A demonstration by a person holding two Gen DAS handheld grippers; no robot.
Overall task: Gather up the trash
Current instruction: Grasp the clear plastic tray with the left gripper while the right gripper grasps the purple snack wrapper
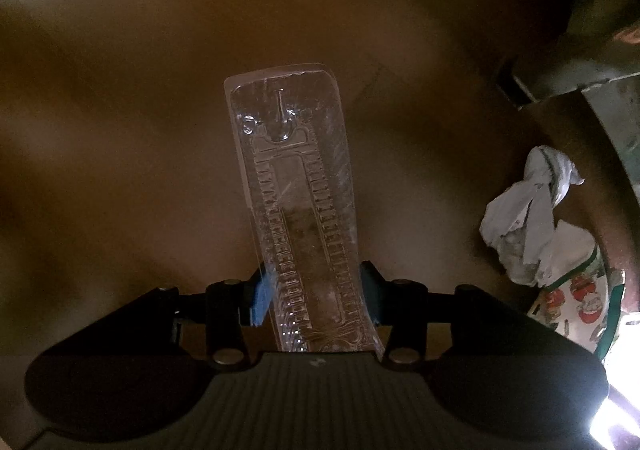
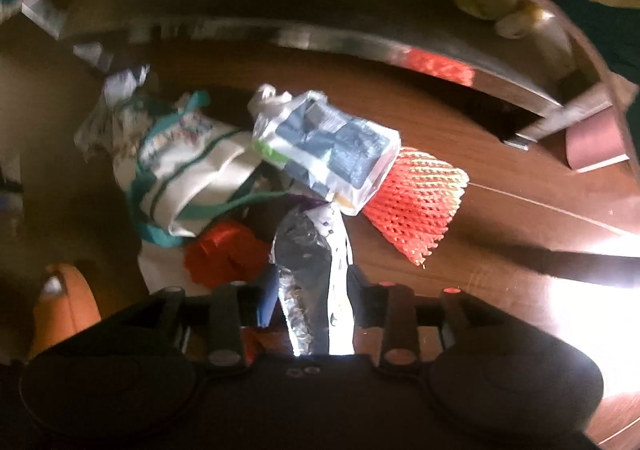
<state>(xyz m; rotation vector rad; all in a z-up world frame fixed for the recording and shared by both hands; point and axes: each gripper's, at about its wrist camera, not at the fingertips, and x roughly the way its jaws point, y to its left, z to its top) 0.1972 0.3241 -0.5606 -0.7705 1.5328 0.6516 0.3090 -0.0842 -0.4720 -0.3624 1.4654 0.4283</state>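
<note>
plastic blister tray [image 1: 296, 206] sits clamped in the left claw [image 1: 316, 294], hanging clear of the floor. right claw [image 2: 308, 302] has a foil wrapper [image 2: 308, 270] between its jaws, can't tell if it's squeezing. carry both level toward the cloth bag [image 2: 188, 170], release just above it.

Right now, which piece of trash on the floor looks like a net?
The orange-red foam mesh sleeve, right of the blue-and-white plastic wrapper. It alone is full of holes; the other trash is smooth or crumpled.
</note>
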